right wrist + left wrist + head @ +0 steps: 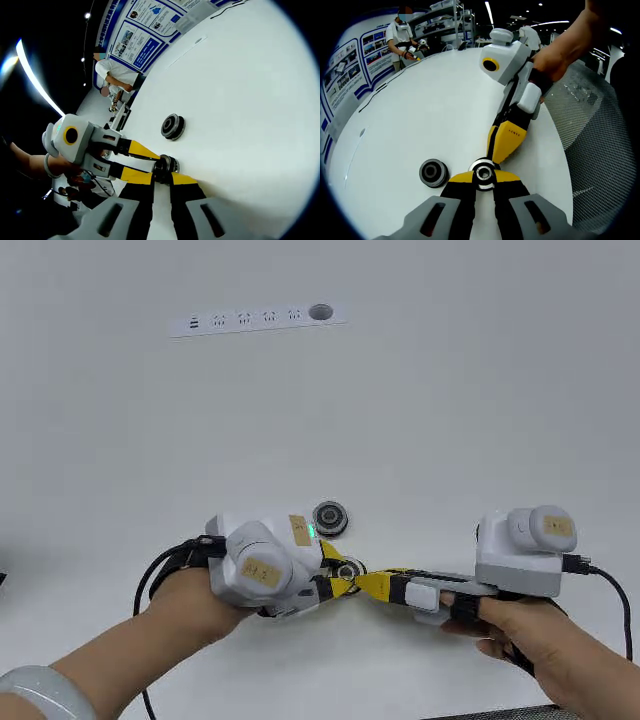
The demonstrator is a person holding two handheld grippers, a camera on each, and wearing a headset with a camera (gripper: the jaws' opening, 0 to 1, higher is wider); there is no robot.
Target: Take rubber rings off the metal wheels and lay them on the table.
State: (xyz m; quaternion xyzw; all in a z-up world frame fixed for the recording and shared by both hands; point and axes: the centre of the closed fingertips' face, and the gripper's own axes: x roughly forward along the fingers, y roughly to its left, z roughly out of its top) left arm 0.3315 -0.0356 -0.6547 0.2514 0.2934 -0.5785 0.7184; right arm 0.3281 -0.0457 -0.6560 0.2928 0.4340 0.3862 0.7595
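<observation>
A small metal wheel (349, 570) with a black rubber ring is held just above the white table (400, 420), between both grippers. My left gripper (484, 176) comes in from the left and is shut on this wheel (484, 173). From the right, my right gripper (163, 172) meets it, its yellow jaws closed on the rim of the wheel (165, 165) where the ring sits. A second wheel (330, 518) with its black ring on lies flat on the table just behind; it is also in the left gripper view (433, 172) and the right gripper view (173, 126).
A white power strip (258, 318) lies at the far side of the table. The table's front edge (500, 710) runs just below my right hand. A dark mesh surface (600, 140) lies beyond that edge. A person (400, 35) stands far off behind the table.
</observation>
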